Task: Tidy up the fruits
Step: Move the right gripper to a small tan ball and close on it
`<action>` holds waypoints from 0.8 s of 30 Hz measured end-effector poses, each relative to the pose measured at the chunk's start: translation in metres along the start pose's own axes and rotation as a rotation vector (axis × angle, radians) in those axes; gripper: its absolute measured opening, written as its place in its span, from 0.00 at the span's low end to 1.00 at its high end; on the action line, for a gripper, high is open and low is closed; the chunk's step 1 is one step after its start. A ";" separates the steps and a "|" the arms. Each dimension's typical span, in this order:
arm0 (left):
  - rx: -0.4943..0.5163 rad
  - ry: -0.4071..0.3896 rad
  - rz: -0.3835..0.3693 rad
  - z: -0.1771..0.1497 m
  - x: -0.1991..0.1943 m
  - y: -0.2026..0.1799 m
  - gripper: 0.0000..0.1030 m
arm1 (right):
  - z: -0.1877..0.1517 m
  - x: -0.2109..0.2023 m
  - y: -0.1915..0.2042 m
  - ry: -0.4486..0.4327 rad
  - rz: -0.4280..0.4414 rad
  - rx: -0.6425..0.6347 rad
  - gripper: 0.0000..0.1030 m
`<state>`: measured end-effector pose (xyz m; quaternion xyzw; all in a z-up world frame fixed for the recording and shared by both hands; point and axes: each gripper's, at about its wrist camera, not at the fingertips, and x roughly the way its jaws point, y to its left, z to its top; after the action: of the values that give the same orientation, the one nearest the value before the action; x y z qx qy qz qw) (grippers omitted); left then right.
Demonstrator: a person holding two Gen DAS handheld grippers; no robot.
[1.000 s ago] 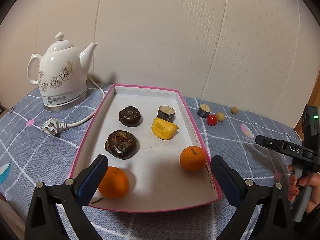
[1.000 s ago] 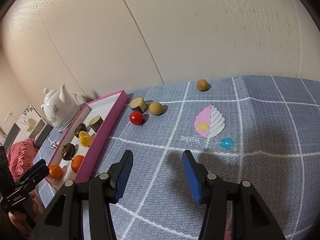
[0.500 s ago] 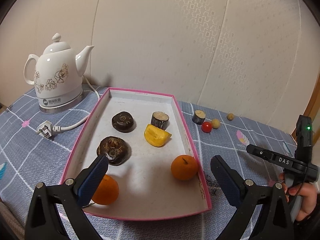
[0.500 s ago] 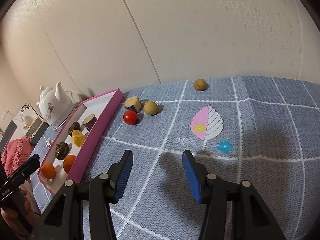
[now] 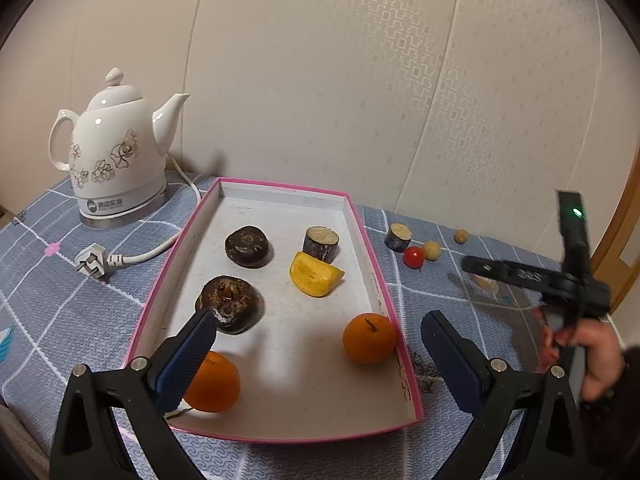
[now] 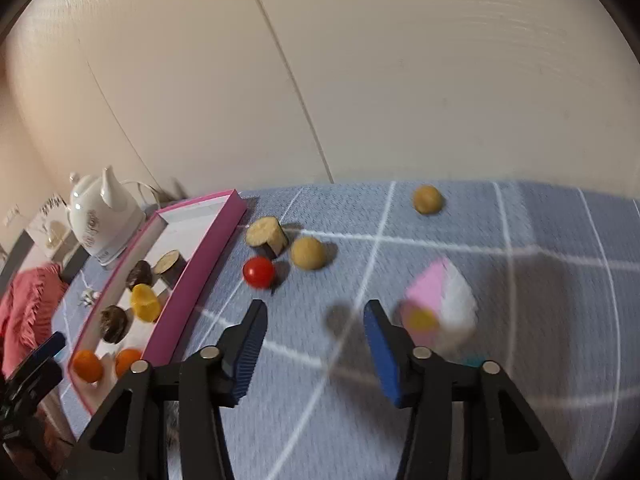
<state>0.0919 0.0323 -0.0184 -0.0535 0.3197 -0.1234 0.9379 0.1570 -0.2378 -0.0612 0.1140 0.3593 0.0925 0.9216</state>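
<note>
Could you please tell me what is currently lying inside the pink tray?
Inside the pink tray lie two oranges, two dark round fruits, a yellow wedge and a dark-skinned cut piece. The left gripper partly hides the nearer orange.

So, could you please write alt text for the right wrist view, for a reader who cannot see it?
The right gripper, jaws closing with nothing between them, points at a cherry tomato, a cut dark-skinned piece and two tan round fruits on a grey checked cloth. A pink-rimmed tray of fruit and a white kettle sit left.
</note>
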 end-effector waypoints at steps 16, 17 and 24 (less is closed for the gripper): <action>-0.035 0.004 -0.007 -0.001 0.001 0.008 1.00 | 0.031 0.061 0.015 0.072 -0.094 -0.063 0.31; -0.033 0.004 -0.006 0.000 0.001 0.006 1.00 | 0.031 0.062 0.015 0.074 -0.101 -0.074 0.31; 0.008 -0.005 -0.019 0.005 0.000 -0.010 1.00 | 0.028 0.051 0.010 0.052 -0.106 -0.085 0.18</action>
<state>0.0929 0.0231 -0.0128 -0.0531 0.3163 -0.1332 0.9378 0.2125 -0.2194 -0.0715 0.0530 0.3846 0.0619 0.9195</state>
